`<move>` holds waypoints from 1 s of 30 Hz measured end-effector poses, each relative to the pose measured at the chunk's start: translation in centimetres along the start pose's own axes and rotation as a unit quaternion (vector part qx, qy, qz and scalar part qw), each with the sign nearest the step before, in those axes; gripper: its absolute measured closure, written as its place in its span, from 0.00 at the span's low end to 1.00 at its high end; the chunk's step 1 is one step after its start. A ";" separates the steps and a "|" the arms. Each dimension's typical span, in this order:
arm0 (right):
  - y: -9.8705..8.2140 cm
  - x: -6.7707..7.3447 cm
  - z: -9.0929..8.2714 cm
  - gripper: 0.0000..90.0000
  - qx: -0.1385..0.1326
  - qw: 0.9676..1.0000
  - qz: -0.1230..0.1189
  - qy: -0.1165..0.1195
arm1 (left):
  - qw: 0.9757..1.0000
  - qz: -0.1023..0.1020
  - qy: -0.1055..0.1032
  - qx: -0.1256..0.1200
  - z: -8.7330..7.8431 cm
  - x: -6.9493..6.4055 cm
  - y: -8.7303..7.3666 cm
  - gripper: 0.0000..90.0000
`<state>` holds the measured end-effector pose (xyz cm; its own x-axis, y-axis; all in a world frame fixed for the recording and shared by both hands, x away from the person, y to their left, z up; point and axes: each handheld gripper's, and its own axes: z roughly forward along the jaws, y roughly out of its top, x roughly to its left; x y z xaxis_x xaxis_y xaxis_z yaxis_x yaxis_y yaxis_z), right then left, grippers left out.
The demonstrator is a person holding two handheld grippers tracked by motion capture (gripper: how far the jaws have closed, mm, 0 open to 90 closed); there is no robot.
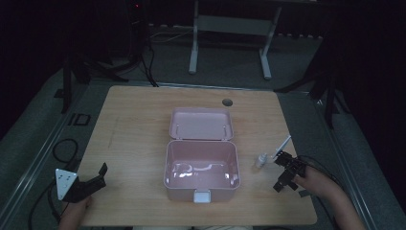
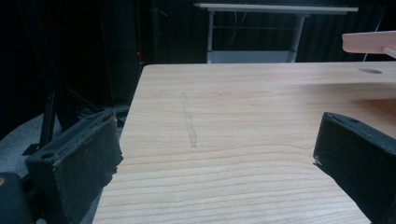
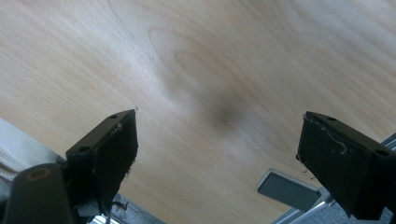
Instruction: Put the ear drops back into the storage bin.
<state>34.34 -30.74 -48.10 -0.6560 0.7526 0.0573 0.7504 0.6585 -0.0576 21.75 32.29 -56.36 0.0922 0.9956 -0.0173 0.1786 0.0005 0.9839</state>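
An open pink box (image 1: 201,168) stands in the middle of the wooden table (image 1: 134,129), its lid (image 1: 201,123) laid back behind it. The inside looks empty and glossy. Right of the box stands a small clear bottle (image 1: 261,160), and a thin white stick (image 1: 282,145) lies just beyond it. My right gripper (image 1: 280,171) is open beside the bottle, held by a hand at the table's right front. In the right gripper view the gripper (image 3: 217,126) looks down on bare wood. My left gripper (image 1: 98,177) is open at the front left corner. In its own view the gripper (image 2: 217,140) holds nothing.
A round cable hole (image 1: 227,102) sits near the table's far edge. The lid's edge (image 2: 369,42) shows at the upper right of the left gripper view. A small grey piece (image 3: 289,189) lies by the table's edge under my right gripper. Stands and a desk frame (image 1: 230,28) are behind.
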 end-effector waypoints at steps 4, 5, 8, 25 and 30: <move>1.0 0.0 -0.2 0.11 -0.004 1.000 -0.009 0.003 | 1.000 0.000 0.000 0.000 0.0 0.0 0.0 0.01; 1.2 0.0 -0.2 0.11 -0.006 1.000 -0.011 0.004 | 1.000 0.000 0.000 0.000 0.0 0.0 0.0 0.01; 2.2 0.0 -0.1 0.11 0.000 1.000 -0.012 -0.010 | 1.000 0.000 -0.001 0.000 0.0 0.0 0.0 0.01; 7.2 -0.9 0.6 0.12 -0.003 1.000 -0.005 0.001 | 1.000 -0.002 -0.004 0.000 0.0 0.1 0.0 0.01; 8.8 -1.1 0.6 0.26 -0.006 1.000 -0.005 -0.004 | 1.000 -0.002 -0.004 0.000 0.0 0.1 0.0 0.01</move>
<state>41.60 -25.80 -49.29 -0.6646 0.7456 0.0498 0.7443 0.6664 -0.0445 21.76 32.34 -56.36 0.1002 0.9947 -0.0220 0.1787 0.0038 0.9839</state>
